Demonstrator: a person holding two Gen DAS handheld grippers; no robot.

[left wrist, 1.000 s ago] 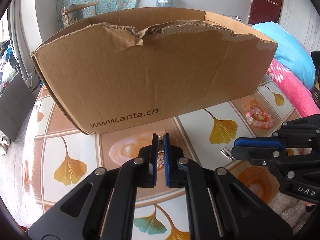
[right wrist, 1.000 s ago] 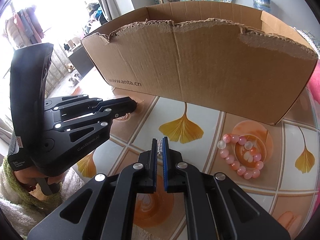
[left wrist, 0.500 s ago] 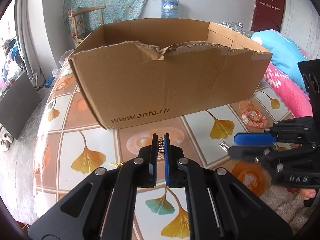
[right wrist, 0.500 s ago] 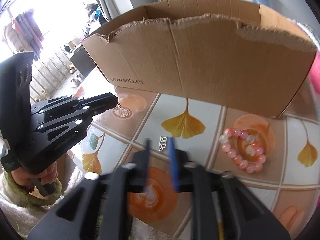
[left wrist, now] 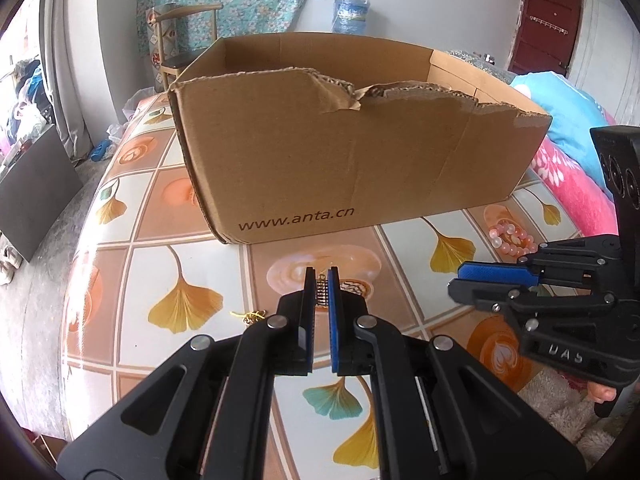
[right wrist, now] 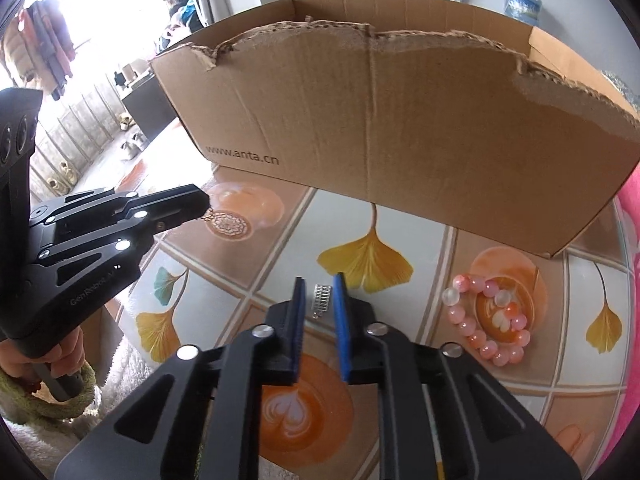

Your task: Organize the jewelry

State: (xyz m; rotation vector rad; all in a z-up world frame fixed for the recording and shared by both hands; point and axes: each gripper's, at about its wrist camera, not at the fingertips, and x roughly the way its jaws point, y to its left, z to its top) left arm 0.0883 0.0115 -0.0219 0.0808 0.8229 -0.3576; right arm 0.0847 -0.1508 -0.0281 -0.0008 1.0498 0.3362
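Cardboard box [left wrist: 360,152] stands open on the tiled bench [right wrist: 248,292]. Left tool [left wrist: 321,294] pinches a gold pendant's chain [left wrist: 321,292], pendant [right wrist: 231,225] dangling. Right tool [right wrist: 320,298], narrowing, straddles a silver ring [right wrist: 321,299] lying untouched; centre it before squeezing. Pink bead bracelet [right wrist: 486,320] waits nearby.

You see: brown box [left wrist: 360,168]; pink bead bracelet [right wrist: 486,328]; orange-and-white tablecloth [right wrist: 420,264] with yellow ginkgo leaves; blue pads [right wrist: 341,320].

Black tool [right wrist: 318,304], blue pads [right wrist: 341,312], silver screws.
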